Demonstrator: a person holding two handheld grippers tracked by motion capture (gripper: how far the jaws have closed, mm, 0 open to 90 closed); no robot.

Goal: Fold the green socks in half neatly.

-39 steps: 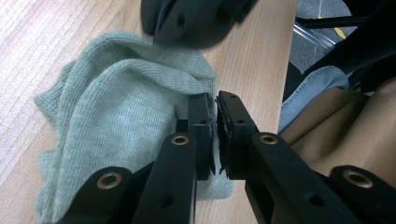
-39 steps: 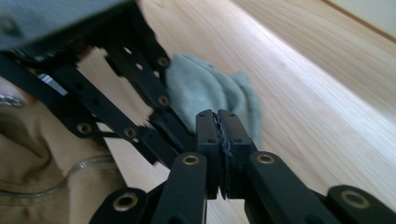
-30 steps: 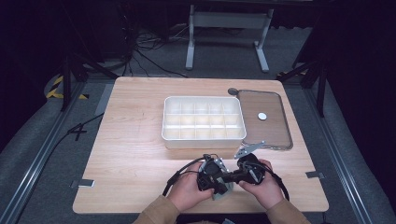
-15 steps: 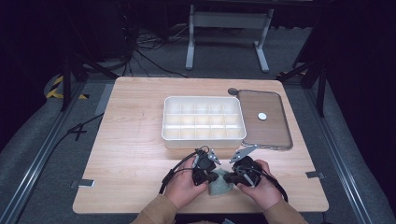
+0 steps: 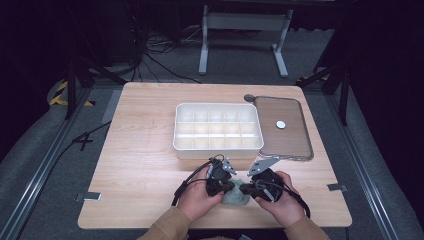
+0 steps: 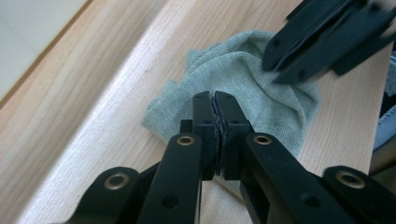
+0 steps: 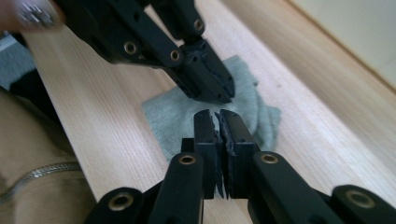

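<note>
Black two-jaw grippers, tan sleeves

The left gripper (image 6: 215,100) and right gripper (image 7: 218,116) had flat black linkage arms pinned with brass-coloured rivets, ribbed pads inside the jaws, grey three-cornered top plates and trailing black cables; the person wore tan sleeves (image 5: 165,225).

Left gripper (image 6: 215,100) jaws pressed together above grey-green cloth (image 6: 243,88), possibly touching it, right gripper (image 6: 280,70) beyond

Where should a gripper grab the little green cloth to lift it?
Probably the raised fold on top of the crumpled grey-green knit cloth, coming down from above: it lies low on the wooden table, and its flat edges offer little to pinch.
</note>
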